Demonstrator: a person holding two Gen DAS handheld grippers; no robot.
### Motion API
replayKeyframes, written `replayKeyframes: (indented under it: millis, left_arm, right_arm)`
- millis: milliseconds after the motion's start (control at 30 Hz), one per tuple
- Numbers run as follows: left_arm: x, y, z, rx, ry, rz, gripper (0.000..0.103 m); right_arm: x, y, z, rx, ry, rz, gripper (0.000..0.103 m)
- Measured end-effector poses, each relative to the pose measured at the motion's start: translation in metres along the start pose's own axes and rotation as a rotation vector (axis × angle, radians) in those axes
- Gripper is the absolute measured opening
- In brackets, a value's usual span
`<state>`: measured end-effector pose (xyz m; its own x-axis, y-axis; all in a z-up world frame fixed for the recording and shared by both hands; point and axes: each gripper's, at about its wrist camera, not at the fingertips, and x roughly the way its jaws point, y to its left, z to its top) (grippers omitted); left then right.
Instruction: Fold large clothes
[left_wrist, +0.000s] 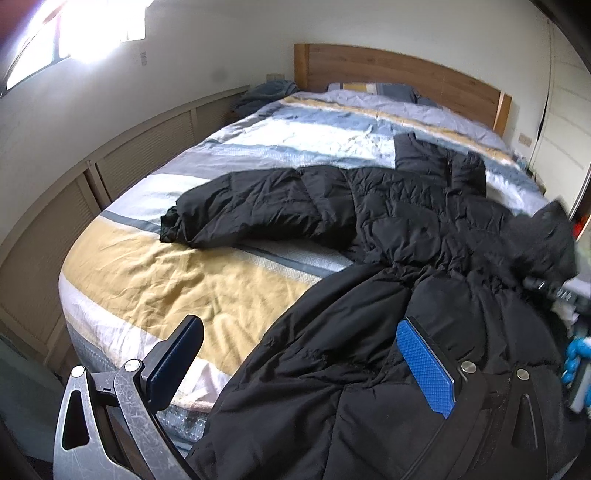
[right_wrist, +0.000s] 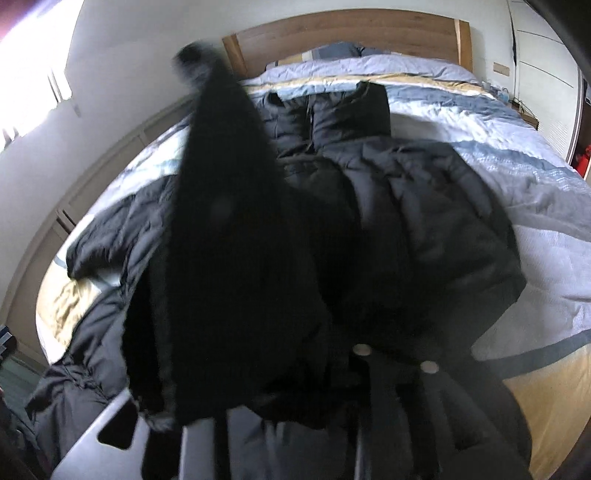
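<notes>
Black quilted fabric fills both views: one long padded coat (left_wrist: 388, 229) lies spread across the bed (left_wrist: 166, 280), its lower part hanging over the near edge. One sleeve (left_wrist: 243, 206) stretches out flat to the left over the striped cover. A second sleeve (right_wrist: 221, 206) stands lifted in front of the right wrist camera, blurred, its cuff high against the wall. One wooden headboard (left_wrist: 399, 74) closes the far end, with one pillow (left_wrist: 373, 88) below it and a bluish bundle (left_wrist: 266, 96) beside the bed.

The left gripper (left_wrist: 299, 365) has two fingers in view, set wide apart with nothing pinched; one hangs above the yellow stripe, the other, with a blue pad (left_wrist: 424, 369), above the coat's hem. The right gripper (right_wrist: 258, 387) is mostly buried under dark cloth. Its fingertips cannot be made out, so whether they clamp the sleeve or stand loose around it I cannot tell. From the left view only a blurred piece of it and a blue-gloved hand (left_wrist: 576, 358) show at the right edge, cut off by the frame.
</notes>
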<state>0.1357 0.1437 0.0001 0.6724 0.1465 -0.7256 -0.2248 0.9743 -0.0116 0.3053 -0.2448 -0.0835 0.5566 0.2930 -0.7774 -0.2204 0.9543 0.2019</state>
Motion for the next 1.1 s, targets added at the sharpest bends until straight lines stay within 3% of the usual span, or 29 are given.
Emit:
replayKeyframes:
  millis: [100, 200, 400, 567, 800, 1100]
  left_arm:
    - [-0.014, 0.001, 0.002, 0.002, -0.023, 0.005, 0.102]
    - [-0.03, -0.003, 0.004, 0.013, -0.055, -0.009, 0.102]
    - [-0.054, -0.035, 0.01, 0.099, -0.039, -0.052, 0.102]
    - [-0.064, -0.067, 0.018, 0.146, -0.037, -0.099, 0.102]
    - [-0.045, -0.116, 0.03, 0.18, 0.013, -0.134, 0.102]
    - [0.016, -0.194, 0.053, 0.23, 0.072, -0.161, 0.102]
  right_arm:
    - [0.004, -0.002, -0.005, -0.026, 0.028, 0.006, 0.055]
    - [0.0, 0.003, -0.012, -0.04, 0.025, 0.035, 0.059]
    - [-0.031, 0.032, -0.015, -0.073, -0.041, 0.124, 0.06]
    - [-0.083, 0.02, -0.013, -0.052, -0.129, 0.166, 0.06]
    - [-0.126, -0.036, -0.004, 0.002, -0.218, 0.09, 0.063]
    - [-0.123, -0.109, 0.02, 0.076, -0.236, -0.034, 0.065]
